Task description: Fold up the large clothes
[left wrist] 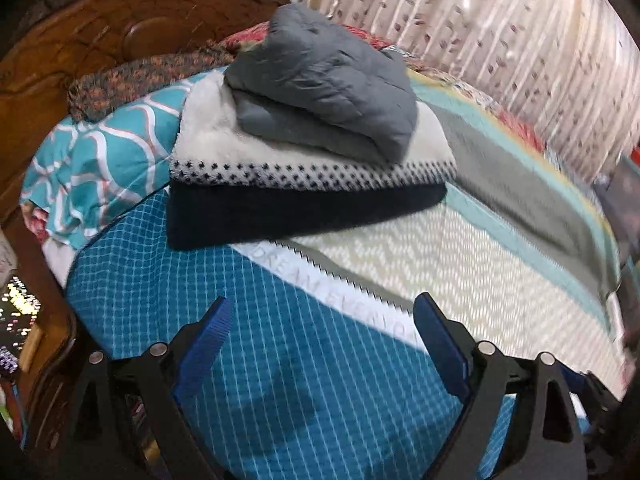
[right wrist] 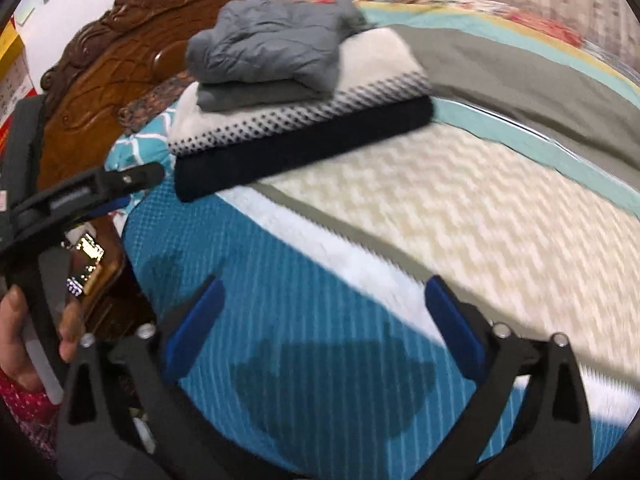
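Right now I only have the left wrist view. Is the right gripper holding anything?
Observer: No. The right gripper is open, its blue pads wide apart over the teal checked bedcover, with nothing between them.
Operator: Where does my left gripper show from that side?
Observer: The left gripper is at the right view's left edge, beside the bed, in front of the carved brown wooden headboard.
Operator: Is a hand on it?
Observer: Yes, a bare hand grips its handle at the lower left.
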The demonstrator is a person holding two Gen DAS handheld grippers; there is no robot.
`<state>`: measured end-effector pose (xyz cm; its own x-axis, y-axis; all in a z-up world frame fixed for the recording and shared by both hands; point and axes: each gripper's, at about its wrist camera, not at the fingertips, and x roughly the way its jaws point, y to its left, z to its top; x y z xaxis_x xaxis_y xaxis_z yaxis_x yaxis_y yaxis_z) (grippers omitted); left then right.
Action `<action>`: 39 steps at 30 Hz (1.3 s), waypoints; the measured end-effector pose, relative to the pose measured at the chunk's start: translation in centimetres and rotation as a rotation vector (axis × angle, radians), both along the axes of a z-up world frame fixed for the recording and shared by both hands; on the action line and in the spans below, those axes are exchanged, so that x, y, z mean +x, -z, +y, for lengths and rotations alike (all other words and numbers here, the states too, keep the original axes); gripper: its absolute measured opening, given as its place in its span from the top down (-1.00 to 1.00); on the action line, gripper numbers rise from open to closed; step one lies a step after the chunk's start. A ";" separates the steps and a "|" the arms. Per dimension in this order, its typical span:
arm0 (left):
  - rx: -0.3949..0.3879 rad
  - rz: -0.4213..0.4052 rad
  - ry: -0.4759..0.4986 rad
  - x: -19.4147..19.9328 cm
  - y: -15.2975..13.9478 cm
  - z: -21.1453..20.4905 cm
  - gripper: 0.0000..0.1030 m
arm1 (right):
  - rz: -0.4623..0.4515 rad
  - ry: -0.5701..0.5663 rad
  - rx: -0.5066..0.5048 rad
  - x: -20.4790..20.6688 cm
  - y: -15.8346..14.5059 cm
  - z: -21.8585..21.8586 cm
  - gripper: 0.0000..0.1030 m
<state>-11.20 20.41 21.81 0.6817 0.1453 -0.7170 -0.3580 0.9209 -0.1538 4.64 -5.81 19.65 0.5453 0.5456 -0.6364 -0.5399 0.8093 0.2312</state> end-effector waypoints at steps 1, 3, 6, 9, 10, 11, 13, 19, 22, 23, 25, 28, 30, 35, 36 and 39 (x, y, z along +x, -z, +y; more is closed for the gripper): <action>0.028 0.001 -0.001 -0.6 -0.1 -0.8 -0.86 | 0.009 0.015 0.006 -0.8 0.3 -0.9 -0.88; 0.085 0.001 -0.002 -1.5 -0.5 -2.2 -0.86 | 0.039 0.033 0.034 -1.8 0.8 -2.4 -0.88; 0.140 0.003 -0.016 -2.8 -0.6 -4.0 -0.88 | 0.080 0.033 0.078 -2.8 1.3 -3.8 -0.88; 0.179 0.017 -0.025 -3.5 -0.5 -5.4 -0.90 | 0.086 0.025 0.079 -3.5 1.6 -4.5 -0.88; 0.184 0.021 -0.028 -3.6 -0.5 -5.7 -0.91 | 0.087 0.022 0.083 -3.8 1.7 -4.7 -0.88; 0.190 0.022 -0.032 -3.8 -0.5 -6.0 -0.91 | 0.087 0.018 0.088 -3.9 1.7 -4.9 -0.88; 0.205 0.021 -0.044 -4.3 -0.4 -6.5 -0.91 | 0.081 0.009 0.095 -4.4 1.7 -5.1 -0.88; 0.224 0.012 -0.047 -4.7 -0.9 -7.6 -0.91 | 0.065 -0.015 0.108 -5.2 1.5 -5.3 -0.88; 0.256 0.022 -0.033 -4.4 -1.2 -8.2 -0.91 | 0.058 -0.011 0.112 -5.3 1.5 -5.6 -0.88; 0.263 0.019 -0.026 -4.3 -1.3 -8.4 -0.91 | 0.059 -0.008 0.114 -5.3 1.5 -5.6 -0.88; 0.269 0.016 -0.024 -4.2 -1.4 -8.7 -0.92 | 0.060 -0.007 0.114 -5.3 1.5 -5.7 -0.88; 0.263 0.016 -0.022 -4.1 -1.5 -9.0 -0.92 | 0.060 -0.006 0.116 -5.2 1.5 -5.8 -0.88; 0.254 0.009 -0.023 -4.2 -1.6 -9.0 -0.92 | 0.060 -0.007 0.115 -5.1 1.5 -5.8 -0.88; 0.242 -0.003 -0.034 -4.5 -1.8 -8.6 -0.92 | 0.071 -0.005 0.111 -5.0 1.7 -5.5 -0.88; 0.248 0.000 -0.038 -4.4 -1.8 -8.5 -0.92 | 0.074 -0.005 0.111 -5.0 1.8 -5.4 -0.88; 0.272 -0.003 -0.049 -4.5 -1.6 -8.5 -0.93 | 0.074 -0.008 0.109 -5.0 1.8 -5.3 -0.88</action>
<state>-15.71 11.93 23.43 0.6711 0.3648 -0.6454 -0.4031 0.9102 0.0954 -0.36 -11.08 17.82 0.4946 0.6179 -0.6111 -0.5245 0.7729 0.3570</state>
